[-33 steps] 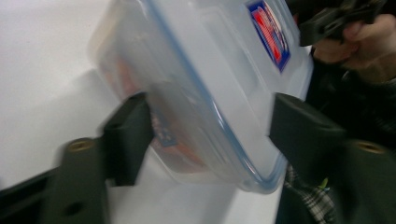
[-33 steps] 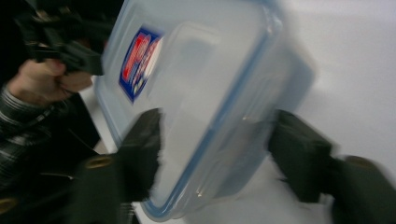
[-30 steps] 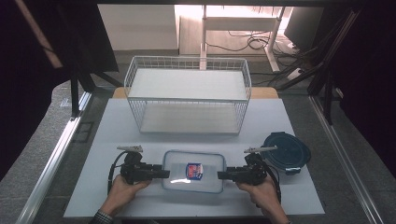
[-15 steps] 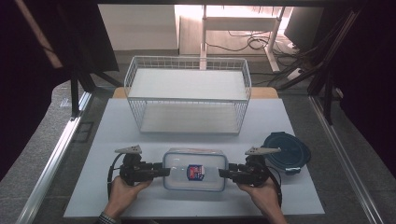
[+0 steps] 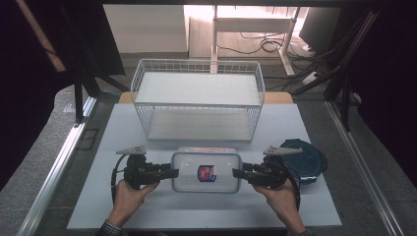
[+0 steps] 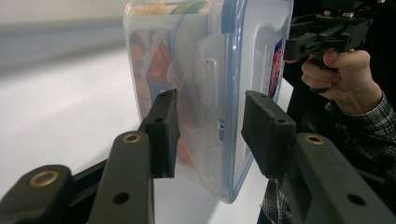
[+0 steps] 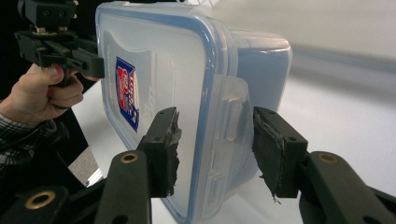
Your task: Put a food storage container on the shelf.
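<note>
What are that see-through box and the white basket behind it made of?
The box looks like clear plastic, slightly frosted: its colourful contents show through its walls, and its blue-rimmed lid has moulded snap flaps. The basket seems to be white-coated metal wire, judging by its thin open grid; the coating type is unclear.

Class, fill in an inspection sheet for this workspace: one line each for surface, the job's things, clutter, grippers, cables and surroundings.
Surface: white table top, bare patches near the front edge.
Job's things: clear lidded container, blue rim, logo on its lid; white wire basket behind it, nothing in it.
Clutter: dark blue round lid at the right.
Grippers: left gripper and right gripper open, jaws straddling the container's end latches.
Cables: a black cable loops from the left gripper; floor cables beyond the table.
Surroundings: dark frame posts, grey floor.
</note>
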Action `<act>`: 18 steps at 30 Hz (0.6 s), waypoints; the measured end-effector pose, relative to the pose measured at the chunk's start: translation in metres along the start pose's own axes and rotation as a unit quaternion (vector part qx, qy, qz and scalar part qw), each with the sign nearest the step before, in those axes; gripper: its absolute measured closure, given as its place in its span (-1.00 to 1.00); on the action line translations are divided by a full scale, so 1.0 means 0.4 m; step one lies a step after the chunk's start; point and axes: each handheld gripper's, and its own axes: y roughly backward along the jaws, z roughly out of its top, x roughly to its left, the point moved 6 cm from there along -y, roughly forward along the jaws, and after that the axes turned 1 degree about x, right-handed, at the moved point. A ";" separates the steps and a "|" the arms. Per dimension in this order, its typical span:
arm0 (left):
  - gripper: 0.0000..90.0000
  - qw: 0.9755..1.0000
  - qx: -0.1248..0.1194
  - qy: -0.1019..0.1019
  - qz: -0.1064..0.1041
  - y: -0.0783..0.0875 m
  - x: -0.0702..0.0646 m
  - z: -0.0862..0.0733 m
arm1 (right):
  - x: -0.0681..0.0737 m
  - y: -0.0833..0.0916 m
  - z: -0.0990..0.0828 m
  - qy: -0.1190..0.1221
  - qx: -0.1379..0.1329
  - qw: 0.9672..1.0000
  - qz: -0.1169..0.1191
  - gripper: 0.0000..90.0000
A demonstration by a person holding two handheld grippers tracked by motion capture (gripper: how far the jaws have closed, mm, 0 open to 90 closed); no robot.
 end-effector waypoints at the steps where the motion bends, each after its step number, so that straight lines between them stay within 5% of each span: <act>1: 0.26 1.000 -0.004 -0.001 0.002 0.003 -0.002 0.009 | 0.001 0.003 0.011 0.002 -0.003 1.000 0.000 0.15; 9: 0.23 0.999 -0.023 -0.020 0.033 0.026 -0.014 0.096 | 0.011 0.008 0.093 0.021 -0.011 1.000 -0.018 0.12; 18: 0.23 0.997 -0.051 -0.041 0.041 0.062 -0.033 0.206 | 0.019 0.030 0.190 0.035 -0.046 0.998 -0.011 0.12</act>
